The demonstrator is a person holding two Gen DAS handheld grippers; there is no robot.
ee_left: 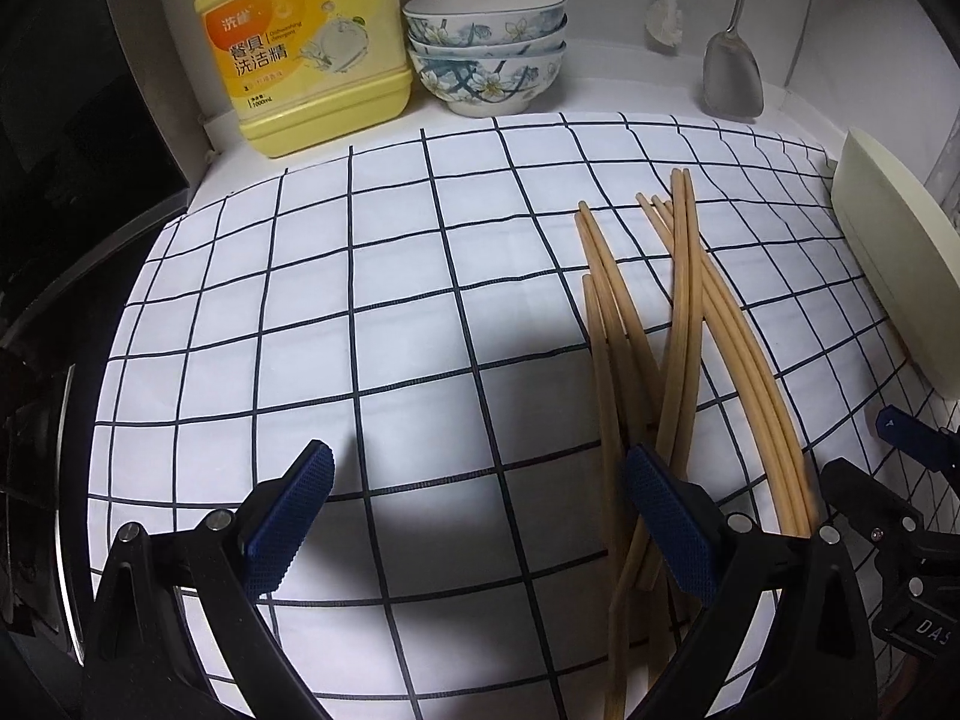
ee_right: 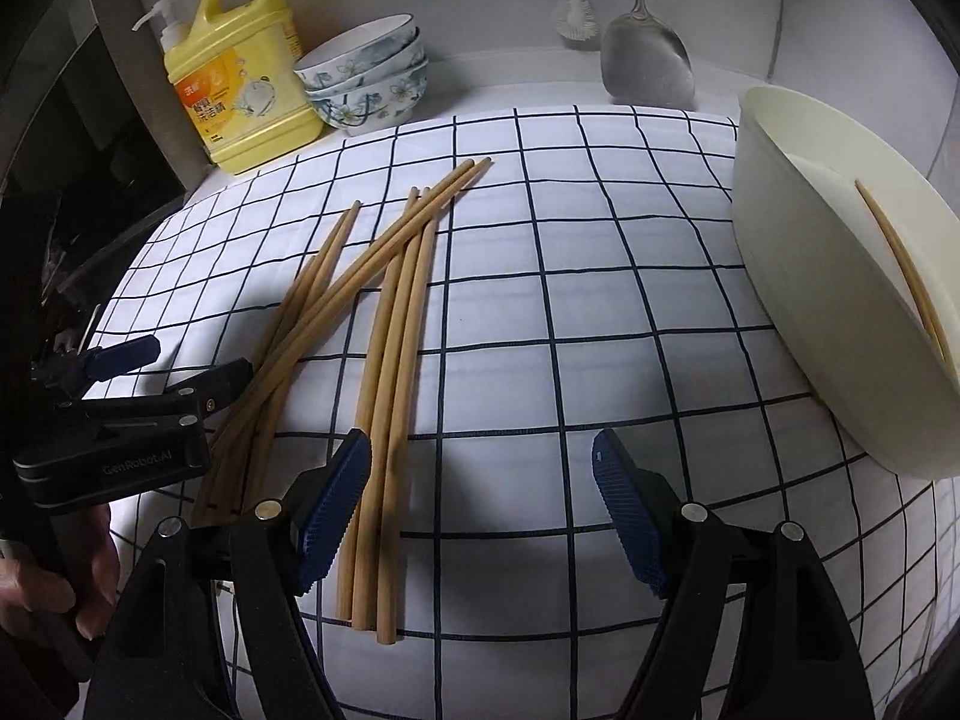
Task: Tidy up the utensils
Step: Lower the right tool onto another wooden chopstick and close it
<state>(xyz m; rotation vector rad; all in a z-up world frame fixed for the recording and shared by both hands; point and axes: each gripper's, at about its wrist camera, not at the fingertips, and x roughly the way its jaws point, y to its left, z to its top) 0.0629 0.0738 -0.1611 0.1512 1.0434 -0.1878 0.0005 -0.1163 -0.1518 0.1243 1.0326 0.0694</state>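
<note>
A white cloth (ee_left: 420,312) with a thin dark grid covers the tabletop, smooth apart from a few faint creases. On it lies a loose pile of round, pale wooden chopsticks (ee_left: 678,324), long and slender, crossing one another; in the left wrist view they run from 5 o'clock up toward 1 o'clock. In the right wrist view the same chopsticks (ee_right: 384,324) fan out from 7 o'clock toward 12 o'clock, in two rough bundles.

At 3 o'clock in the right wrist view a cream, matte, oblong plastic holder (ee_right: 798,276) lies tilted on its side, with two chopsticks already inside it.

The left gripper (ee_left: 480,516) has its jaws spread wide and holds nothing; its ribbed blue right pad sits just over the near ends of the chopsticks, though contact cannot be told. The right gripper (ee_right: 480,510) is likewise wide open and empty, its left pad right beside one bundle.

At the back, near 11 o'clock, stand a glossy yellow detergent jug (ee_left: 300,48) and three stacked floral porcelain bowls (ee_left: 486,54). A steel spatula (ee_left: 732,66) hangs at 1 o'clock.
</note>
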